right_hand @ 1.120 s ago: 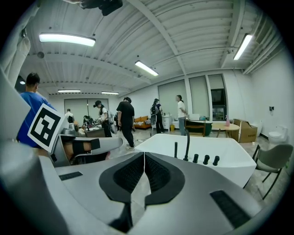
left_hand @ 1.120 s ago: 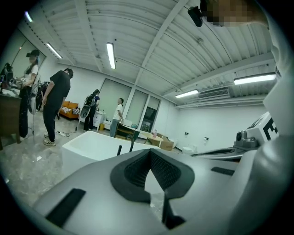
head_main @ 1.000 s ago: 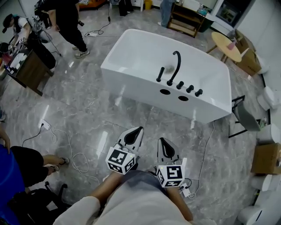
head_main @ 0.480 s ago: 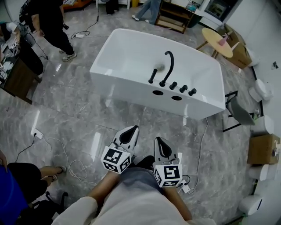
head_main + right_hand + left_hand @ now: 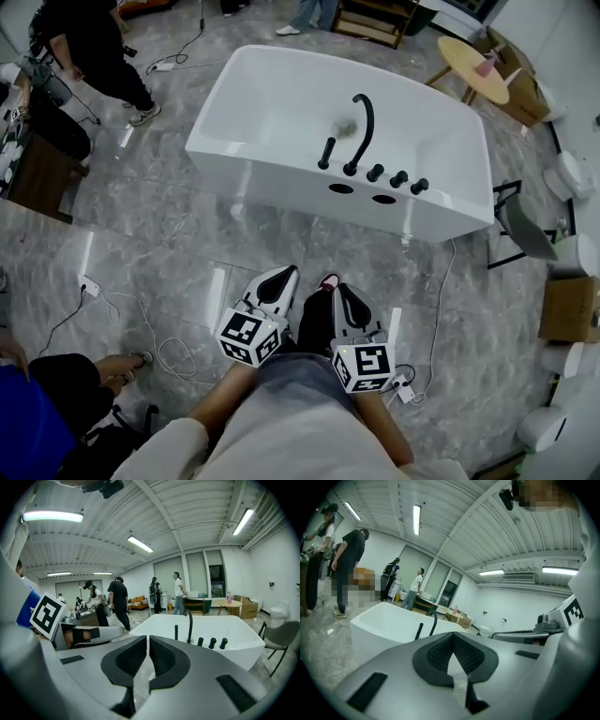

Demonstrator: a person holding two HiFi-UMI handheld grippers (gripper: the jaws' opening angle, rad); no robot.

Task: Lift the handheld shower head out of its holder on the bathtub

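In the head view you have stepped closer: a shoe [image 5: 328, 280] now shows between the left tool [image 5: 281, 278] and the right tool [image 5: 347, 298]. The bathtub [image 5: 281, 178] is at twelve o'clock, still well apart. The shower head [image 5: 326, 153] stands in its holder, at nine o'clock of the spout [image 5: 364, 127].

Left gripper view: that tool is clenched and empty.

Right gripper view: the same. So far you are only approaching.

- The head view looks steeply down from high up at the floor [image 5: 141, 234], with the tub [image 5: 309, 187] ahead.
- Both gripper views sit low and look almost level along their jaws at the tub, not near.
- All three share the tub.
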